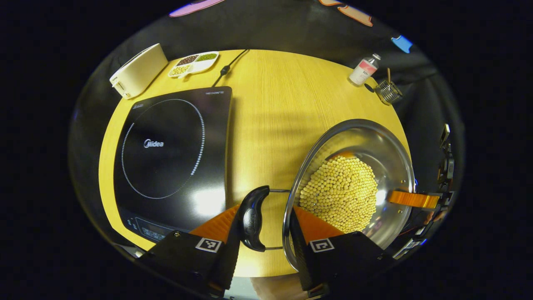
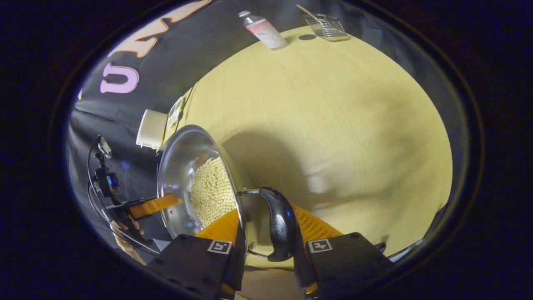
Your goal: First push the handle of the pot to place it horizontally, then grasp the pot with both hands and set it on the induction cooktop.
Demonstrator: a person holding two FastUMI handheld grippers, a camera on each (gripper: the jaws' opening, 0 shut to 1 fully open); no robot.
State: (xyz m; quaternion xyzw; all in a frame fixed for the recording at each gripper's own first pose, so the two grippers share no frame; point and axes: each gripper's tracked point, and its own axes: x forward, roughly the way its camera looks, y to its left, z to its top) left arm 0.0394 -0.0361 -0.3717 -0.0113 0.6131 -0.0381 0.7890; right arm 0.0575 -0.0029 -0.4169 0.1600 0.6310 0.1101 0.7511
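A steel pot (image 1: pixel 391 166) full of yellow beans (image 1: pixel 341 193) is over the wooden table (image 1: pixel 270 104), right of the black induction cooktop (image 1: pixel 173 154). My left gripper (image 1: pixel 264 210) is shut on the pot's near black side handle (image 1: pixel 252 218), with one finger outside the handle and the other inside the pot wall. My right gripper (image 2: pixel 268 212) clamps the opposite handle (image 2: pixel 281 225) and wall the same way. One finger of the right gripper (image 1: pixel 412 199) also appears at the pot's far rim in the left gripper view. Whether the pot rests on the table I cannot tell.
A white appliance (image 1: pixel 139 70) and a divided dish of grains (image 1: pixel 193 63) sit behind the cooktop, and a cable (image 1: pixel 227 68) runs off the back. A bottle (image 1: pixel 364 70) and a wire basket (image 1: pixel 388 91) stand at the far right edge. Bare wood lies between cooktop and pot.
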